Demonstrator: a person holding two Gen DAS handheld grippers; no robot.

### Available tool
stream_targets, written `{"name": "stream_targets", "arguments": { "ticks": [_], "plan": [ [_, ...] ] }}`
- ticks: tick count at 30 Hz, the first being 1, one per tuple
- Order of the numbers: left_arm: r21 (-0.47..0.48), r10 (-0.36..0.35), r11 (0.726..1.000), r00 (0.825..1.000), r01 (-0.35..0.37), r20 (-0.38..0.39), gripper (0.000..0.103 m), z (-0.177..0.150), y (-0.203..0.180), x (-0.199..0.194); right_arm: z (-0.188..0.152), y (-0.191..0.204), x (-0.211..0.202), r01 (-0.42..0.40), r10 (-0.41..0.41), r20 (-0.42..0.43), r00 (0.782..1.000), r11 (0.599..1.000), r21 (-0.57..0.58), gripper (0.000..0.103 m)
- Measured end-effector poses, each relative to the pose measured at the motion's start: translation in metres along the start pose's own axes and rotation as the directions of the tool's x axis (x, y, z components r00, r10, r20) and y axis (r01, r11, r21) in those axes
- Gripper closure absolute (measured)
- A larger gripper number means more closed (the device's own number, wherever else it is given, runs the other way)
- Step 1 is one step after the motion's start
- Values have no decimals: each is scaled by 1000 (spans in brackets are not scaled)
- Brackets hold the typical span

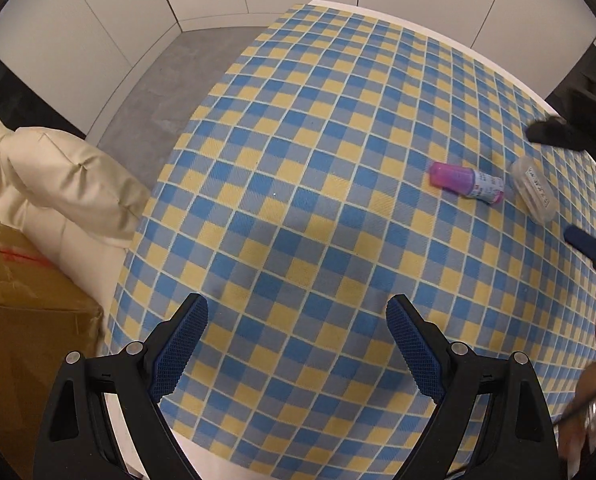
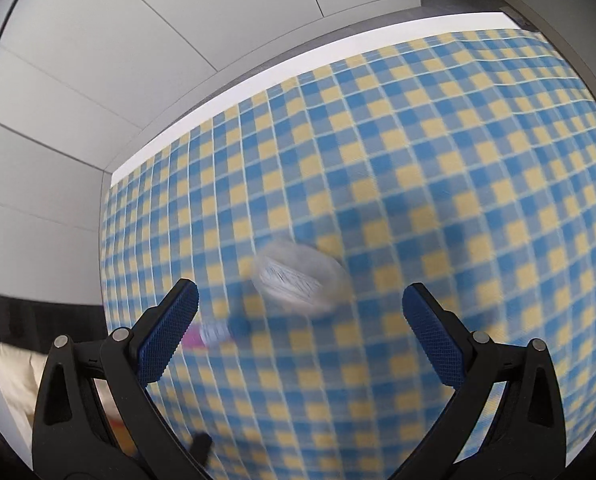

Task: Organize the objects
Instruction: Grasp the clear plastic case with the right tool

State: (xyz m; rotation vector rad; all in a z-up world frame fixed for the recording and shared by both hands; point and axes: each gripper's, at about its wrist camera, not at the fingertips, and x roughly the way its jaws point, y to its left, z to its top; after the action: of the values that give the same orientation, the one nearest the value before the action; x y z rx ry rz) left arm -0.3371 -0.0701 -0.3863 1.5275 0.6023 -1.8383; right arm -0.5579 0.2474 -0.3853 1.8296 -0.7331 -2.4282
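Observation:
A small pink bottle (image 1: 467,179) with a white label lies on its side on the blue and yellow checked tablecloth (image 1: 298,200). A clear round plastic container (image 1: 534,188) with a white label lies just right of it. My left gripper (image 1: 297,344) is open and empty, low over the near part of the cloth, well short of both. My right gripper (image 2: 300,330) is open and empty above the clear container (image 2: 301,280); the view is blurred. The pink bottle (image 2: 206,334) shows beside its left finger (image 2: 170,334). The right gripper's fingers (image 1: 585,244) show at the right edge of the left wrist view.
A cream cushion (image 1: 58,176) and a cardboard box (image 1: 22,300) sit off the table's left side. Grey floor (image 1: 170,92) and white wall panels (image 1: 138,8) lie beyond. The table's white far edge (image 2: 258,80) runs along the cloth.

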Motion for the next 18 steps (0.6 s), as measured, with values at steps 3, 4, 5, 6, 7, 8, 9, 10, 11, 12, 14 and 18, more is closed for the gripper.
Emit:
{"name": "stream_targets", "arguments": {
  "ticks": [3, 4, 5, 6, 7, 8, 9, 10, 11, 12, 14, 18],
  "plan": [
    [-2, 13, 1000, 1000, -13, 4, 12, -1, 1, 3, 1, 15, 16, 51, -51, -12, 999, 999, -17, 0],
    [-3, 13, 1000, 1000, -13, 2, 12, -2, 2, 5, 0, 18, 21, 80, -80, -19, 997, 997, -26, 0],
    [-7, 12, 1000, 1000, -12, -3, 12, -2, 3, 6, -3, 21, 22, 101, -101, -3, 995, 994, -39, 0],
    [-10, 8, 1000, 1000, -9, -8, 12, -3, 3, 8, -5, 23, 24, 126, -126, -4, 992, 991, -43, 0],
    [-13, 6, 1000, 1000, -6, -11, 12, -3, 4, 9, -7, 25, 24, 139, -139, 5, 990, 989, -56, 0],
    [-16, 5, 1000, 1000, -5, -13, 12, -4, 4, 10, -8, 27, 26, 156, -156, 7, 988, 985, -72, 0],
    [-16, 5, 1000, 1000, -6, -14, 12, -5, 5, 11, -9, 30, 28, 172, -172, 7, 985, 981, -91, 0],
    [-16, 6, 1000, 1000, -7, -16, 12, -7, 5, 12, -11, 38, 33, 212, -214, -4, 977, 968, -136, 0],
    [-18, 7, 1000, 1000, -7, -18, 12, -8, 5, 13, -13, 45, 38, 254, -261, -17, 965, 950, -180, 0],
    [-20, 6, 1000, 1000, -6, -22, 12, -9, 6, 14, -15, 53, 45, 305, -321, -30, 947, 923, -233, 0],
    [-27, -1, 1000, 1000, 1, -26, 12, -12, 7, 15, -16, 57, 46, 301, -315, -25, 949, 925, -233, 0],
    [-25, 0, 1000, 1000, 0, -25, 12, -16, 7, 16, -15, 59, 49, 301, -319, -42, 947, 923, -239, 0]
  ]
}}
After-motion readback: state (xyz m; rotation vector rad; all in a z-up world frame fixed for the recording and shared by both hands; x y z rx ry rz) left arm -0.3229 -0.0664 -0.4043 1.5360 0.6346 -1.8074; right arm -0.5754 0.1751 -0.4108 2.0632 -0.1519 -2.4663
